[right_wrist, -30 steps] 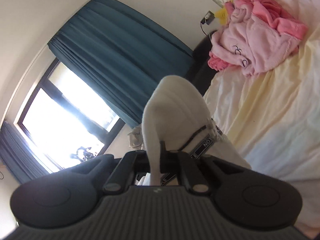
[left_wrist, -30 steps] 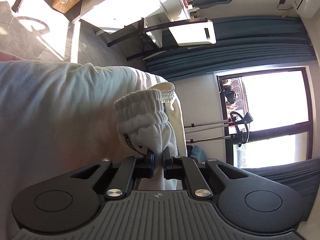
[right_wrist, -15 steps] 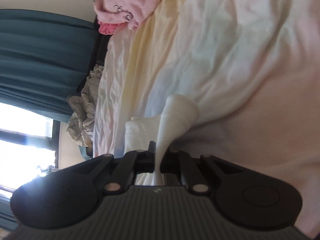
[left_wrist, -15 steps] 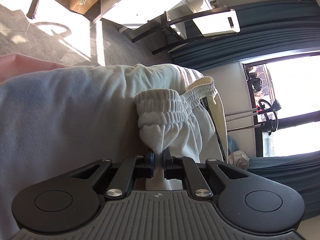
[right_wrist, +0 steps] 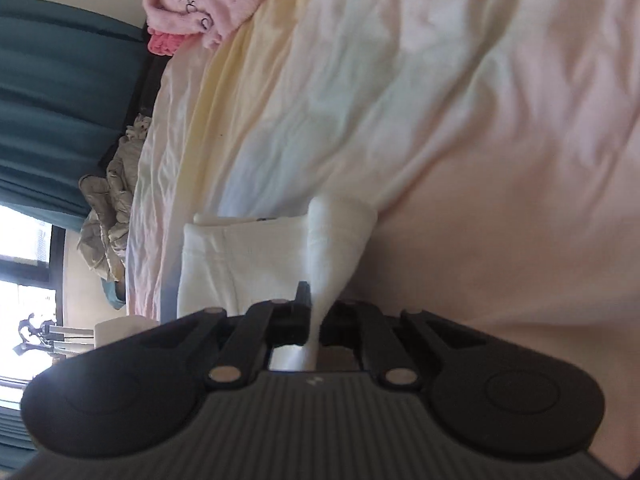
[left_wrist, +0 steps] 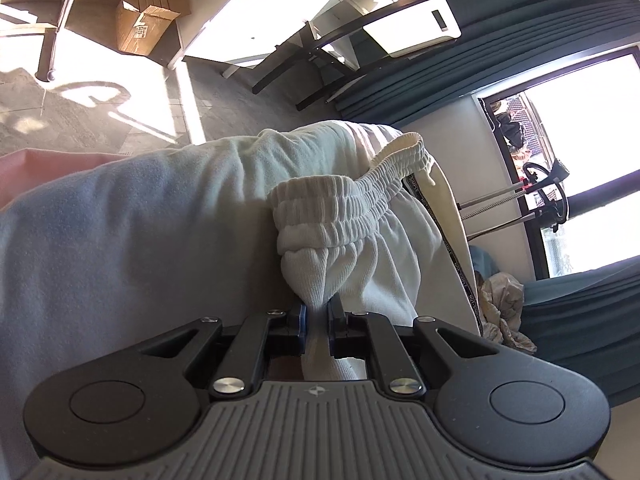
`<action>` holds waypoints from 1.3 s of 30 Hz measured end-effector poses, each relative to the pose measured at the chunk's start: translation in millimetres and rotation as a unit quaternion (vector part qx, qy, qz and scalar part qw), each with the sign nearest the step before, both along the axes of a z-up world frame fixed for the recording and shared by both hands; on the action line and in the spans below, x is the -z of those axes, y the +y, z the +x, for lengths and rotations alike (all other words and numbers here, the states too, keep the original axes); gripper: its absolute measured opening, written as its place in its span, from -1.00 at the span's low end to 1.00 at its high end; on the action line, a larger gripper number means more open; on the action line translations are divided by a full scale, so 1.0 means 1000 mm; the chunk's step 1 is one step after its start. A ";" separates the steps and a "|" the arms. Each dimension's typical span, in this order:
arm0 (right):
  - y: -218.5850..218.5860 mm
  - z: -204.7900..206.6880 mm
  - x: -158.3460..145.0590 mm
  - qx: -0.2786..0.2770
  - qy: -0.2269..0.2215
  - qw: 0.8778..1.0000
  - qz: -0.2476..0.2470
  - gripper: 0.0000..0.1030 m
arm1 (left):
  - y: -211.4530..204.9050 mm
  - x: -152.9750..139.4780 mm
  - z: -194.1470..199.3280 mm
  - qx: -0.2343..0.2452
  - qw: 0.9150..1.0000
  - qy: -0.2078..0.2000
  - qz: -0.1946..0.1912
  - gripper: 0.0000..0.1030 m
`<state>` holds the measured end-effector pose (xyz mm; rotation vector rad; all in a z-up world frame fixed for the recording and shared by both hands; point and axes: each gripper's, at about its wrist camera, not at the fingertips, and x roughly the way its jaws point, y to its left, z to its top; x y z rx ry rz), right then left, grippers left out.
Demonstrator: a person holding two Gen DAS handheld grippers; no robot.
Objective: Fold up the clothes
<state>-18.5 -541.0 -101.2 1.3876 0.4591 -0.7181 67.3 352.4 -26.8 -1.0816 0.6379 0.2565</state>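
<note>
The left gripper [left_wrist: 317, 312] pinches a bunch of the white sweatpants [left_wrist: 360, 248] just below the elastic waistband [left_wrist: 340, 208], which sags over the pale bedsheet [left_wrist: 120, 240]. The right gripper [right_wrist: 316, 312] pinches another white corner of the pants [right_wrist: 336, 236], low over the bed [right_wrist: 460, 100]. To lay them flat, both grips should keep taut and level, lowering together so no crease forms.

A cardboard box [left_wrist: 146, 20] on grey carpet [left_wrist: 224, 112]; teal curtains [right_wrist: 60, 100] beside the window [left_wrist: 580, 152].
</note>
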 end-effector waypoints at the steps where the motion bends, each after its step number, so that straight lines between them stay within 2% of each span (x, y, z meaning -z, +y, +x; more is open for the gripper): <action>1: 0.000 -0.003 0.005 0.006 0.005 1.000 0.013 -0.90 | -0.002 -0.003 0.001 0.004 1.000 0.001 0.009 -0.76; 4: 0.010 0.001 -0.006 -0.002 0.028 0.999 -0.027 -0.78 | -0.009 -0.015 0.002 0.009 0.999 0.007 0.036 -0.69; 5: 0.013 0.001 -0.009 -0.003 0.031 0.999 -0.037 -0.76 | -0.011 -0.019 0.001 0.011 0.999 0.009 0.044 -0.56; 7: 0.015 0.001 -0.016 -0.002 0.035 0.997 -0.064 -0.51 | -0.018 -0.029 -0.002 0.014 0.997 0.015 0.076 -0.24; 8: 0.014 0.002 -0.020 0.000 0.036 0.996 -0.081 -0.18 | -0.023 -0.035 -0.004 0.017 0.995 0.016 0.094 0.02; 9: 0.014 -0.001 -0.026 0.008 0.042 0.994 -0.101 0.02 | -0.027 -0.041 -0.006 0.020 0.993 0.016 0.114 0.16; 10: 0.015 -0.003 -0.031 0.015 0.049 0.991 -0.122 0.05 | -0.033 -0.048 -0.008 0.027 0.990 0.008 0.139 0.23; 12: 0.017 -0.005 -0.047 0.032 0.061 0.981 -0.181 0.10 | -0.051 -0.064 -0.012 0.043 0.981 -0.007 0.191 0.53; 15: 0.031 -0.001 -0.071 0.021 0.037 0.964 -0.263 0.10 | -0.080 -0.082 -0.013 0.066 0.966 -0.032 0.249 0.71; 19: 0.065 0.009 -0.101 -0.038 -0.010 0.943 -0.331 0.10 | -0.132 -0.097 -0.005 0.107 0.945 -0.069 0.302 0.76; 22: 0.099 0.013 -0.119 -0.089 -0.074 0.933 -0.340 0.10 | -0.174 -0.101 0.004 0.141 0.927 -0.088 0.338 0.80; 24: 0.130 0.018 -0.129 -0.130 -0.105 0.919 -0.356 0.10 | -0.203 -0.101 0.010 0.169 0.912 -0.102 0.360 0.82; 28: 0.179 0.038 -0.133 -0.219 -0.114 0.887 -0.389 0.10 | -0.258 -0.096 0.020 0.225 0.881 -0.124 0.398 0.83; 31: 0.196 0.054 -0.129 -0.261 -0.114 0.874 -0.395 0.10 | -0.291 -0.086 0.023 0.252 0.864 -0.139 0.413 0.84; 34: 0.207 0.066 -0.126 -0.280 -0.114 0.864 -0.402 0.10 | -0.312 -0.070 0.027 0.269 0.856 -0.146 0.416 0.85; 39: 0.215 0.086 -0.112 -0.300 -0.117 0.859 -0.398 0.09 | -0.328 -0.032 0.034 0.295 0.845 -0.129 0.427 0.85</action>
